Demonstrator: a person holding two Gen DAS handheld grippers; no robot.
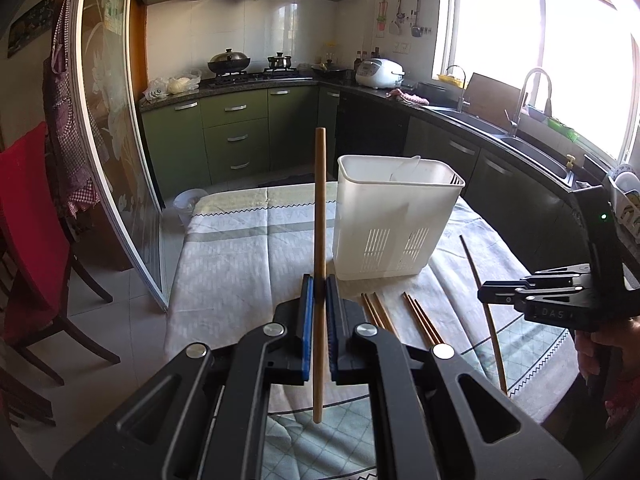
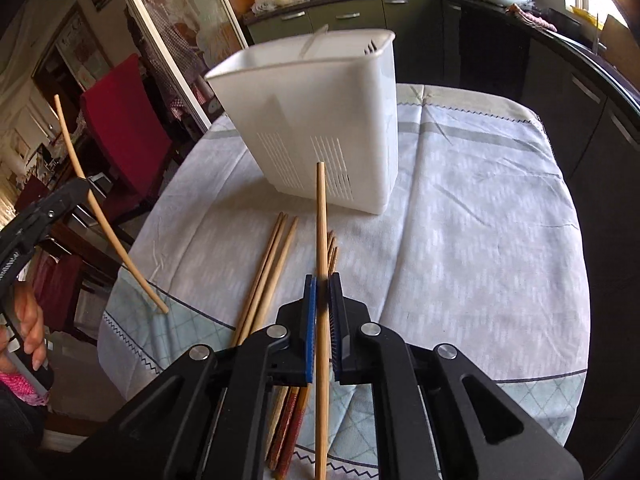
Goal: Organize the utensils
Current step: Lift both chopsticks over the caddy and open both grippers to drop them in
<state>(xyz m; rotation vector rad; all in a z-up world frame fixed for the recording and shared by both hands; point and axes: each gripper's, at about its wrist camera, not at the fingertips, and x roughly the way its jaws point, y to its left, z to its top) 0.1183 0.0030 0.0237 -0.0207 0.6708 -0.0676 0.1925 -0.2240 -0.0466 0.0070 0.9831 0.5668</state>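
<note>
My left gripper (image 1: pixel 319 286) is shut on a wooden chopstick (image 1: pixel 319 208) held upright above the table, just left of the white slotted utensil holder (image 1: pixel 394 220). My right gripper (image 2: pixel 322 286) is shut on another wooden chopstick (image 2: pixel 321 220), upright in front of the holder (image 2: pixel 320 120). Several loose chopsticks (image 2: pixel 268 276) lie on the cloth below the right gripper; they also show in the left wrist view (image 1: pixel 400 316). The right gripper (image 1: pixel 486 294) shows at the right of the left wrist view with its chopstick (image 1: pixel 482 292). The left gripper's chopstick (image 2: pixel 100 212) shows at the left of the right wrist view.
The table carries a pale patterned cloth (image 2: pixel 480 208). A red chair (image 2: pixel 128 128) and a glass sliding door (image 1: pixel 108 140) stand to the left. Dark kitchen counters with a sink (image 1: pixel 532 152) run behind and to the right.
</note>
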